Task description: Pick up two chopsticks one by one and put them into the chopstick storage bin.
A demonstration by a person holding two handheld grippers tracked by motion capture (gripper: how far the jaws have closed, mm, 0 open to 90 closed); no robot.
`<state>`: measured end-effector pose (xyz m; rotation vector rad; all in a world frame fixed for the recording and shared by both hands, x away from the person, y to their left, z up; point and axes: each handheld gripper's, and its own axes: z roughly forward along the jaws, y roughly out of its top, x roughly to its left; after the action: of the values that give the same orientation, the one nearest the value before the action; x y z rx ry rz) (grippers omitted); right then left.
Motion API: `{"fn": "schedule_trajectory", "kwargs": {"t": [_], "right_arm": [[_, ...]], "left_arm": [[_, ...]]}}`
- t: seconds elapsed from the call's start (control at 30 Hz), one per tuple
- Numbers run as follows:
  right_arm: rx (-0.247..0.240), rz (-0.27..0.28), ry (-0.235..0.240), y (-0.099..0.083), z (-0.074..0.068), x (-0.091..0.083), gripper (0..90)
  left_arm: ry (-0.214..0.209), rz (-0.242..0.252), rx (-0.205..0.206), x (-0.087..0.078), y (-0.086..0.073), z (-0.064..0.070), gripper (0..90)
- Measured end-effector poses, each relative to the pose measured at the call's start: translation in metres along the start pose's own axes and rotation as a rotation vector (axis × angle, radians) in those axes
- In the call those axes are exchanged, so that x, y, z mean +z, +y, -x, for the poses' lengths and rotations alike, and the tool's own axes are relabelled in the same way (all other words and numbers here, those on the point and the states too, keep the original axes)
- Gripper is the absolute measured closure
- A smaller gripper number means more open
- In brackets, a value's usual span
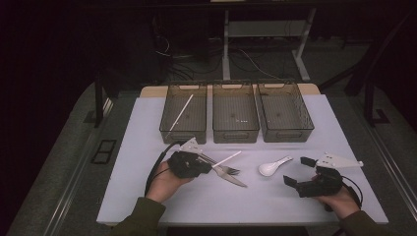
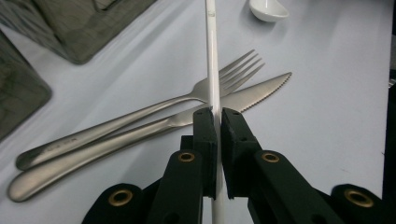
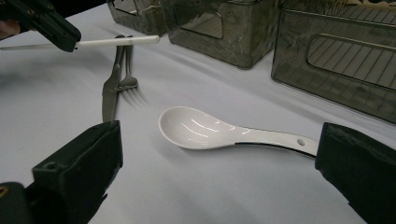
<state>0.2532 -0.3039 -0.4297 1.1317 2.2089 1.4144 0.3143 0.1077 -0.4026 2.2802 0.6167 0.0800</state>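
The left tongs (image 2: 217,116) are pinching a white chopstick (image 2: 213,70), their two black jaws pressed tight on either side of its shaft. From the left gripper view the stick runs straight up between the jaws and on past them, crossing above a steel fork (image 2: 140,114) and a steel knife (image 2: 154,128) that lie side by side on the table (image 2: 327,140), tines and serrated tip pointing the same way. In the right gripper view the same chopstick (image 3: 116,42) juts level out of the left tongs (image 3: 63,39), held clear above the fork (image 3: 127,70) and knife (image 3: 109,95).

The right tongs (image 3: 219,154) are spread wide, one jaw to each side of a white ceramic spoon (image 3: 215,130) that rests on the table with its bowl facing up. The jaw nearer the spoon's handle end stands just beside it; whether it touches, I cannot tell.

From the high view, the left tongs (image 1: 209,164) sit left of centre with the chopstick (image 1: 227,159) angling up and to the right over the cutlery, and the right tongs (image 1: 297,172) hover just right of the spoon (image 1: 273,167). Beyond them, along the far edge of the table, three dark see-through bins (image 1: 236,118) stand in a row, touching or nearly so. The left bin (image 1: 169,123) has a second white chopstick (image 1: 181,112) lying slantwise in it.
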Motion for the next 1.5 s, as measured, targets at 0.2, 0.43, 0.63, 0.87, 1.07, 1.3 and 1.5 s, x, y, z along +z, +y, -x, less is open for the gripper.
{"fn": "schedule_trajectory", "kwargs": {"t": [0.2,0.43,0.63,0.87,1.07,1.3,1.5], "right_arm": [[0.008,-0.005,-0.001,0.000,0.000,0.001,0.9],[-0.003,-0.018,0.003,-0.001,-0.001,0.007,0.8],[-0.013,-0.034,-0.001,-0.002,0.000,0.010,0.9],[-0.011,-0.040,-0.005,-0.002,0.002,0.012,0.9],[-0.006,-0.041,-0.006,-0.002,0.001,0.011,0.8],[-0.007,-0.032,-0.006,-0.002,0.001,0.010,0.8],[-0.002,-0.034,-0.005,-0.002,0.001,0.009,0.9]], "left_arm": [[0.015,0.016,-0.003,-0.006,0.005,-0.006,84.1],[0.028,0.046,-0.017,-0.016,0.011,-0.015,84.1],[0.039,0.067,-0.024,-0.025,0.015,-0.024,84.1],[0.054,0.090,-0.048,-0.034,0.021,-0.035,84.1],[0.077,0.112,-0.049,-0.041,0.034,-0.045,84.1],[0.108,0.132,-0.065,-0.046,0.050,-0.059,84.1],[0.151,0.141,-0.082,-0.047,0.059,-0.073,84.1]]}}
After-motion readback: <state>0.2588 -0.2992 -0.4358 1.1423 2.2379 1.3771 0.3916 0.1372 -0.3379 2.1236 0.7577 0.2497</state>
